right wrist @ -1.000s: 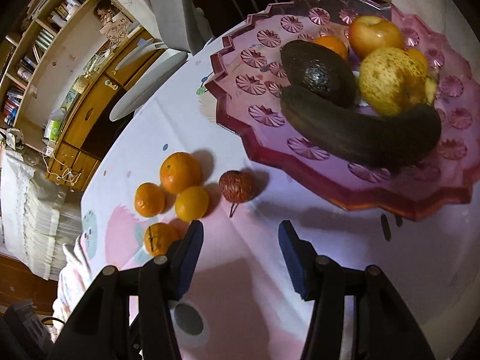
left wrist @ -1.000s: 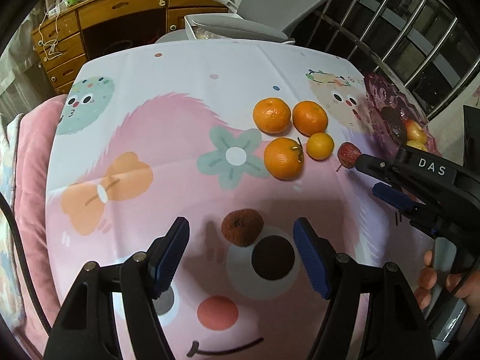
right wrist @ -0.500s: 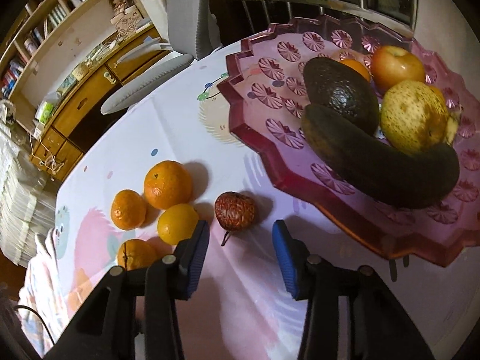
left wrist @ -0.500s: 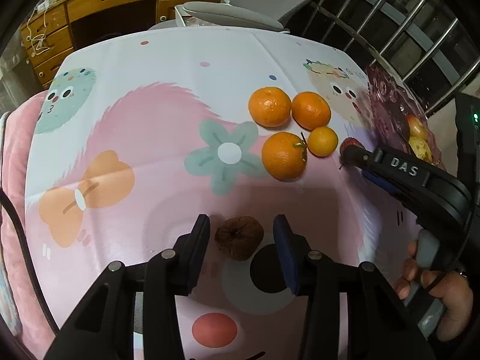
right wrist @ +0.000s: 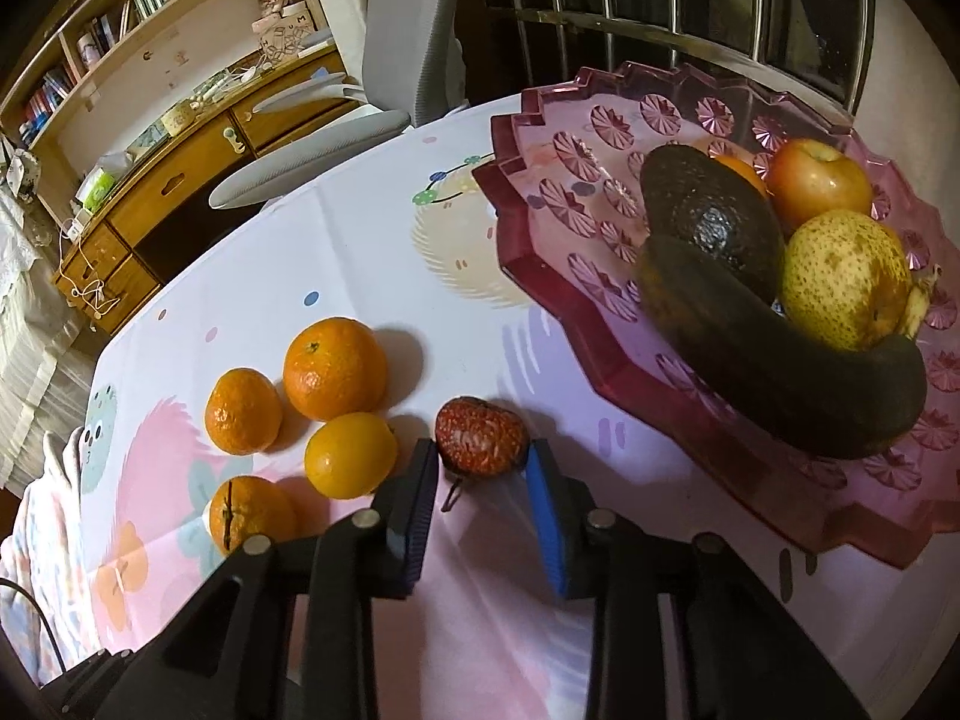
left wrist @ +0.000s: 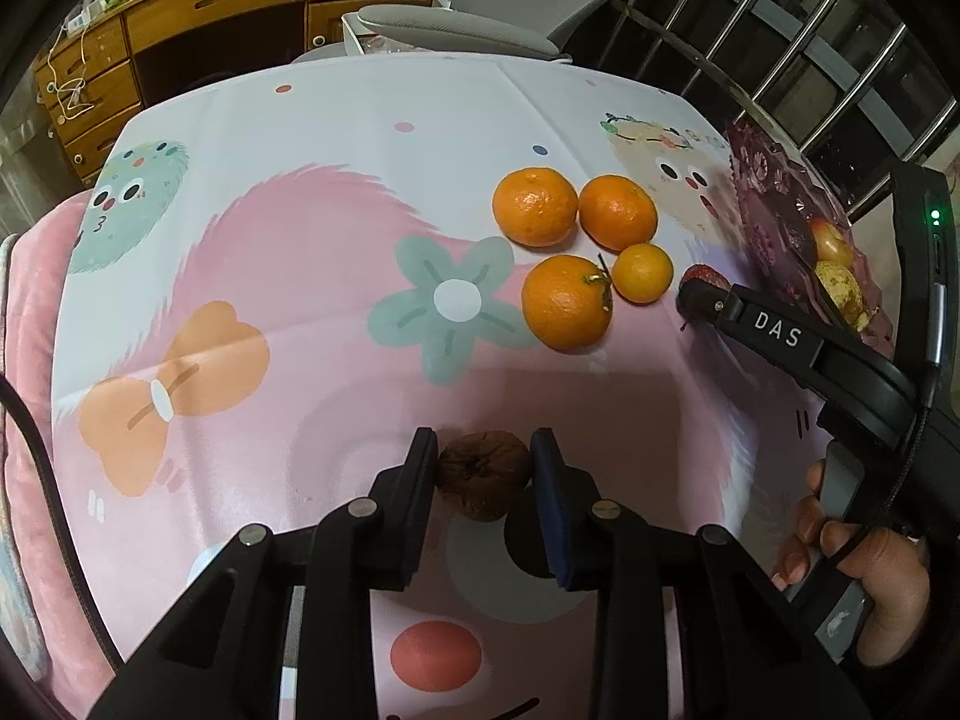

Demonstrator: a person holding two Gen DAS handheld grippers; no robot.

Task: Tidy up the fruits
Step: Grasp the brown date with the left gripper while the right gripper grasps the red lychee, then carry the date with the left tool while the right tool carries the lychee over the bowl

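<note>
A round table is covered by a cartoon-print tablecloth in pink and white. Four oranges sit in a tight cluster toward the table's far right, the smallest one lying just beside the right gripper's near finger. Beyond them stands a scalloped pink glass fruit bowl holding a dark avocado, a blackened banana, a speckled yellow pear and a red apple. A grey office chair and a wooden cabinet stand behind the table. The left gripper is clamped on a wrinkled brown fruit (dull and shrivelled), both blue pads pressing its sides, at the near middle of the cloth. The right gripper has closed around a small red fruit with a rough, pitted skin and a thin stem; its pads touch both sides, between the oranges and the bowl's rim.
</note>
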